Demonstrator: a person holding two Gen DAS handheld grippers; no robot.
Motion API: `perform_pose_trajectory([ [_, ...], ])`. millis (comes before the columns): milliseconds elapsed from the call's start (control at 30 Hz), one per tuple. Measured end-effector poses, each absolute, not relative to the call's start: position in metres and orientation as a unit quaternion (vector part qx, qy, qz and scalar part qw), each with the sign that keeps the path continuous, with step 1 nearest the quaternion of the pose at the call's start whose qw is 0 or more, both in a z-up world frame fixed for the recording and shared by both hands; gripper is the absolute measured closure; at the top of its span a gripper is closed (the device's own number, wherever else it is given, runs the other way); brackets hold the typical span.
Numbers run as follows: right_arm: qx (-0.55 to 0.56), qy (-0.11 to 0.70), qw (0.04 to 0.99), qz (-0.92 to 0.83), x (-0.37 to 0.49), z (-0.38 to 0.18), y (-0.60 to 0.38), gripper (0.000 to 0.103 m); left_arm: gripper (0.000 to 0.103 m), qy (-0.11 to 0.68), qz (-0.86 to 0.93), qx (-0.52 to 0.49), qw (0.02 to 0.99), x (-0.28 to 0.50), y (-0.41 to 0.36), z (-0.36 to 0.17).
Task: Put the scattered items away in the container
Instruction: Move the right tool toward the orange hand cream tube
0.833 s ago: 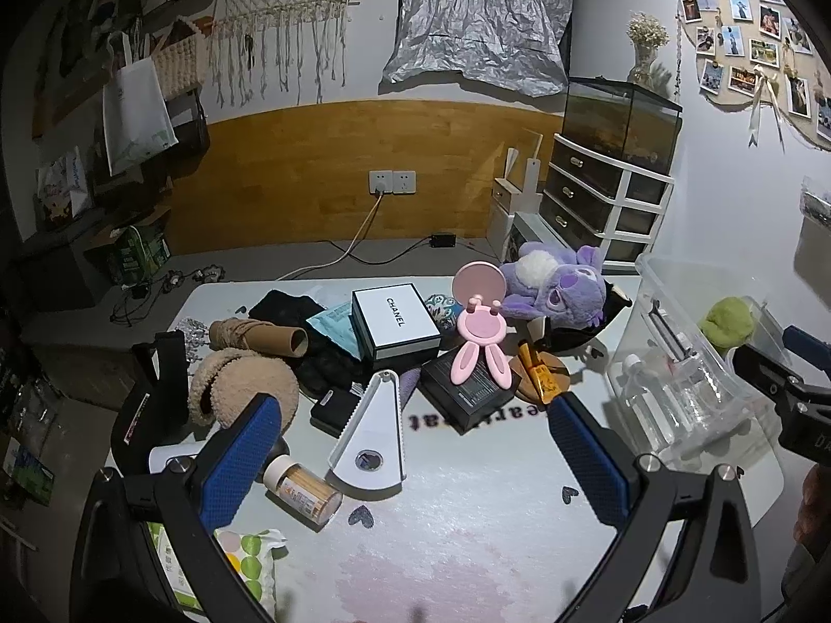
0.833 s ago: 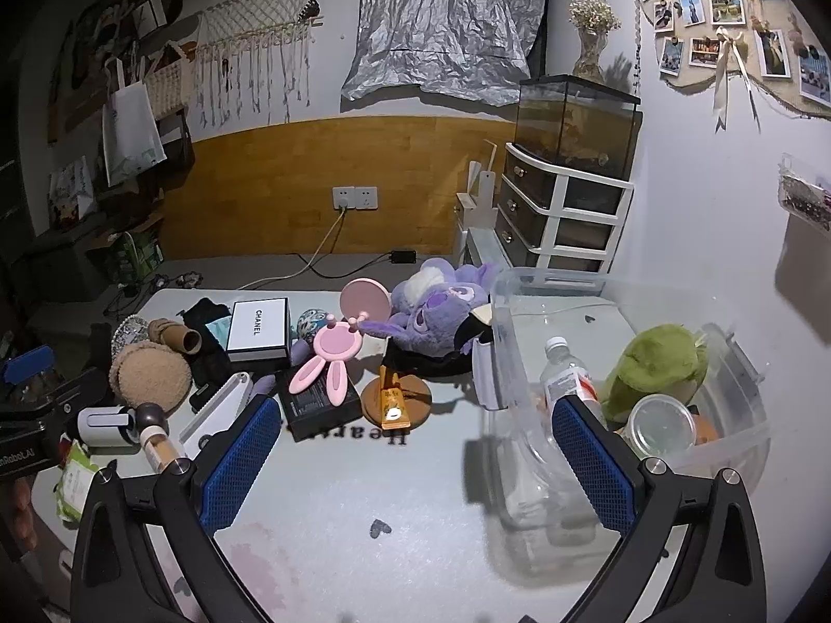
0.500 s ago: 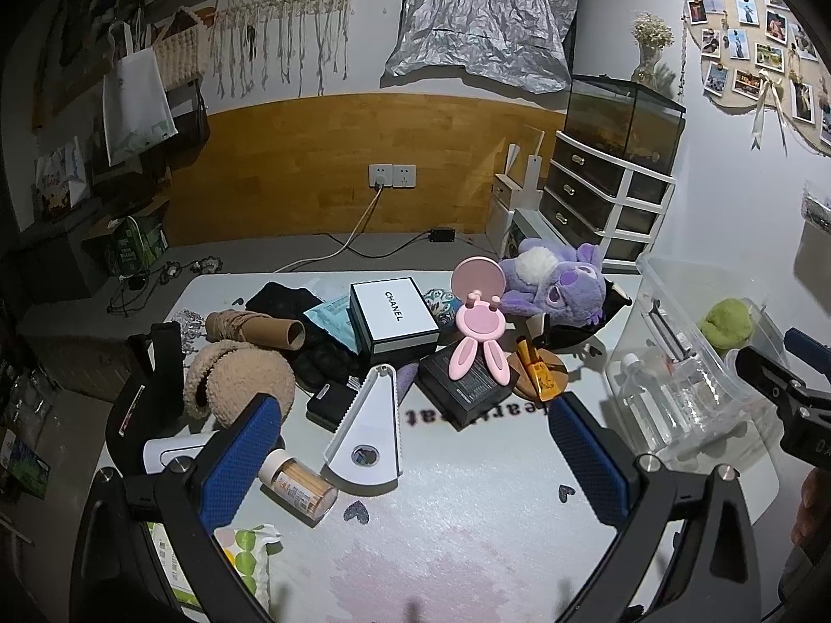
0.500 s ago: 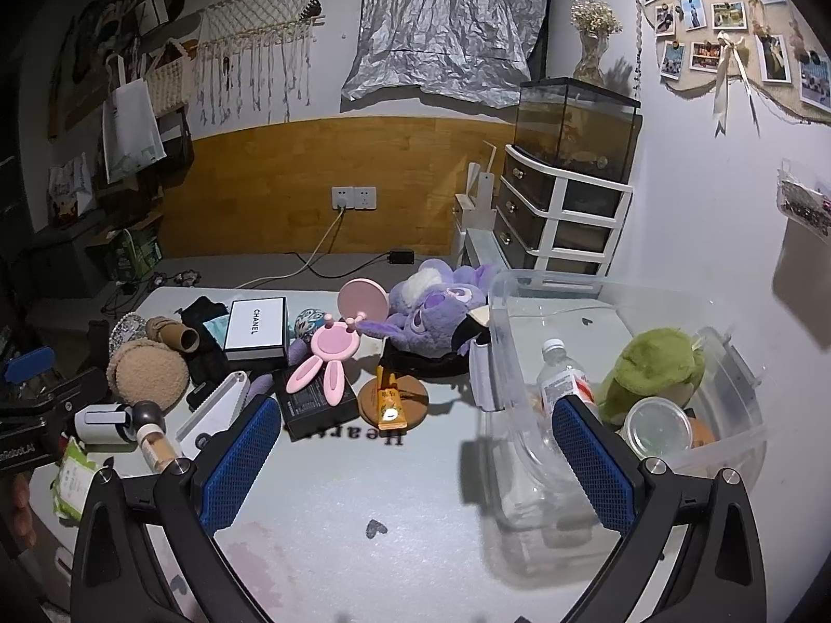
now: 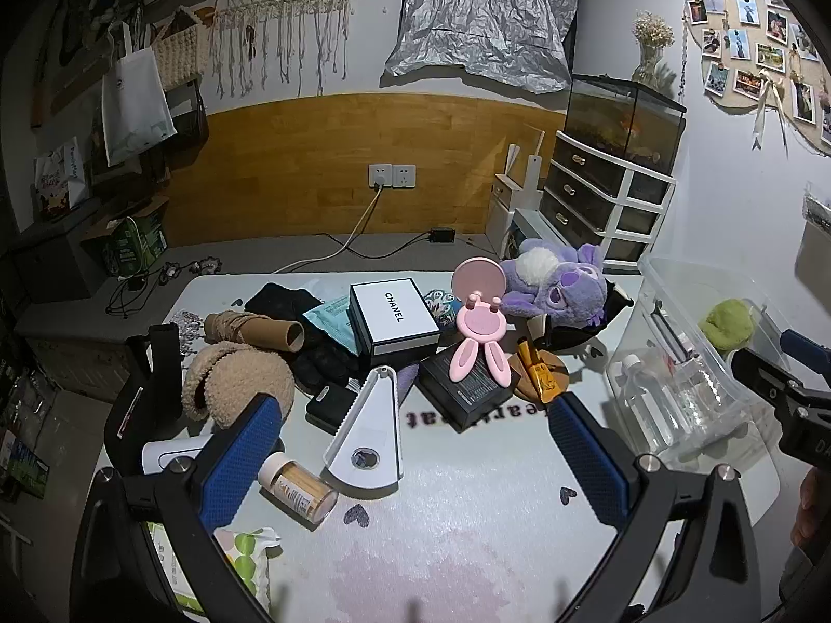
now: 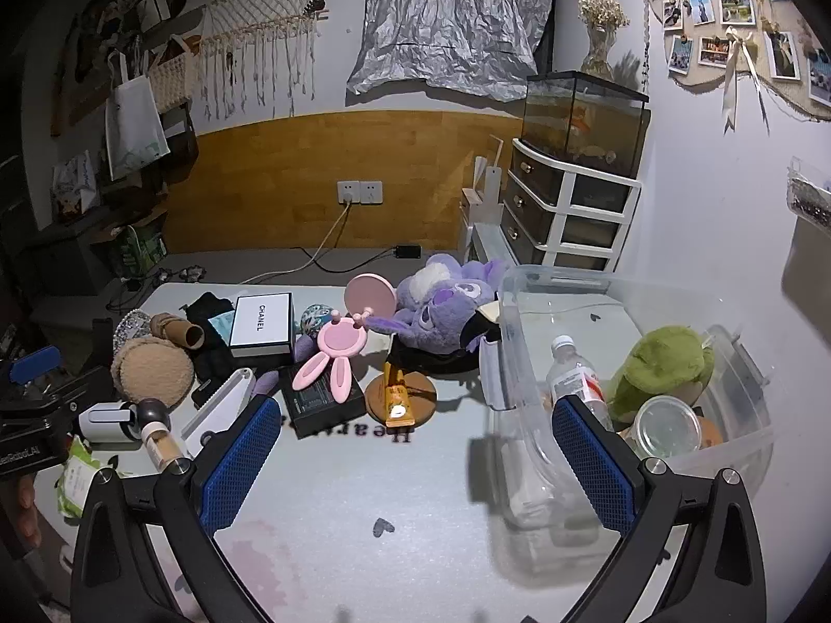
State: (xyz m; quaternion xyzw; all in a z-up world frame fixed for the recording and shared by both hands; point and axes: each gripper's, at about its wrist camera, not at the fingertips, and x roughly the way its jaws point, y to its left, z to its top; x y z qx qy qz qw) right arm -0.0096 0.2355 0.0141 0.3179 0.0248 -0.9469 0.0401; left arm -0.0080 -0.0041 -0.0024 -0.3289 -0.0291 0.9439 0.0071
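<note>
Next pick looks best as the near white wedge-shaped piece (image 5: 371, 428), squeezed across its narrow width then carried right to the clear container (image 6: 737, 363), which already holds some items; left gripper (image 5: 415, 459) and right gripper (image 6: 415, 454) both gape fully, holding and touching nothing.

both wrist views look down from near over the table (image 5: 467, 529), sharing the central clutter.
</note>
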Motion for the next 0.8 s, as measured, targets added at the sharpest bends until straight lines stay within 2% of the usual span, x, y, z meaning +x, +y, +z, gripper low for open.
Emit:
perform_pose_trajectory([
  [800, 0.357, 0.040, 0.045, -0.932, -0.039, -0.011, 0.227, 0.000, 0.000, -0.031, 0.936, -0.352, 0.001, -0.034, -0.007, -0.016],
])
